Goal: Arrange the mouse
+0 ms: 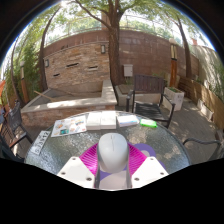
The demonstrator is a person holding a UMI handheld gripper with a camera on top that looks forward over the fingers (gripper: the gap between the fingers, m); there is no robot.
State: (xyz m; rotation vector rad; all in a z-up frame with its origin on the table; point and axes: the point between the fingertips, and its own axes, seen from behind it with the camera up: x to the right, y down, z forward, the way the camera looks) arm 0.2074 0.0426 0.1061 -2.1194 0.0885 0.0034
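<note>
A light grey computer mouse (112,153) sits between my gripper's (112,163) two fingers, its rounded back towards the camera. The magenta pads (87,157) press against both its sides, so the gripper is shut on the mouse. The mouse is held above a round patterned table (60,148), over the table's near part.
Papers and a booklet (70,126) lie on the far side of the table, with a white box (101,119) and a green item (148,123). Metal chairs (150,100) stand beyond. A brick wall (85,55) and a tree trunk (114,45) rise behind.
</note>
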